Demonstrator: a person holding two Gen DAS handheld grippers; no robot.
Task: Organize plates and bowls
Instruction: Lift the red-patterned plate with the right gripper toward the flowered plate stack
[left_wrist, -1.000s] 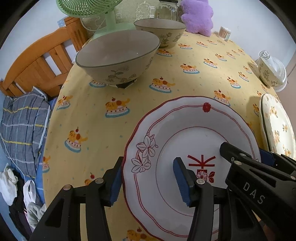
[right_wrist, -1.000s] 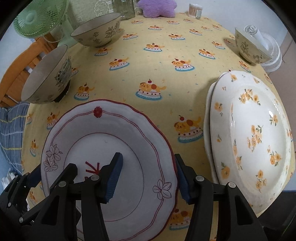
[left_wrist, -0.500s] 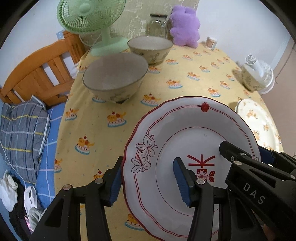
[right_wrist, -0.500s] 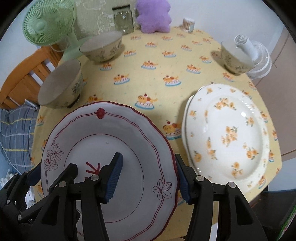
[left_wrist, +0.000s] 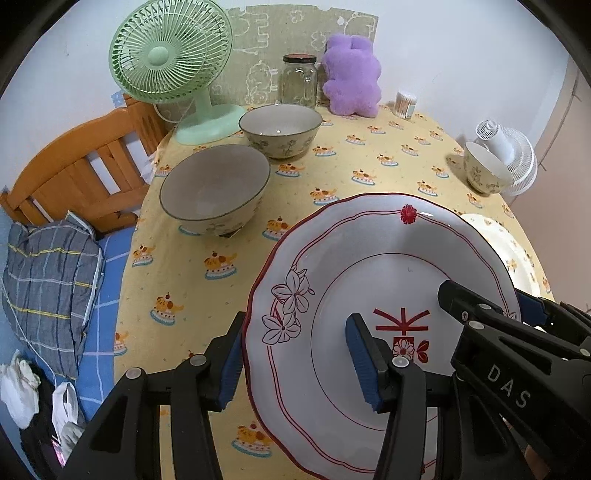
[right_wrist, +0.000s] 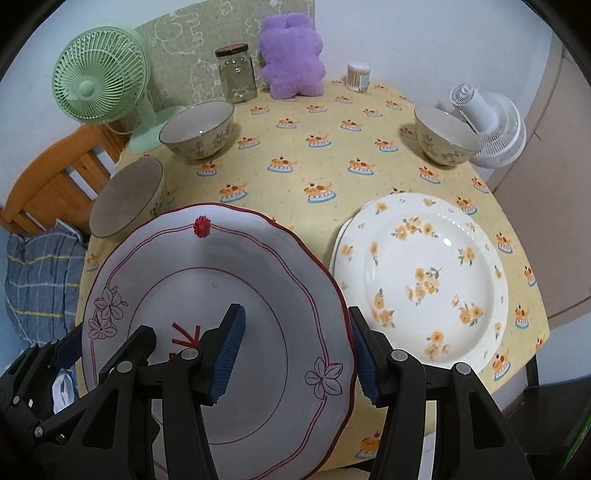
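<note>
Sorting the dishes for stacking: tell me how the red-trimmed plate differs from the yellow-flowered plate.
The red-trimmed plate is white with red rim lines and outlined flowers; the yellow-flowered plate is cream, scattered with orange-yellow blossoms. The red-trimmed plate is held above the table, the left tool and right tool each straddling an edge; the yellow-flowered plate lies on the tablecloth, atop another plate. Both are round, scalloped and empty.

The middle of the yellow tablecloth (right_wrist: 317, 162) is bare; bowls (right_wrist: 199, 131) and a green fan (right_wrist: 99, 85) crowd the left side.
</note>
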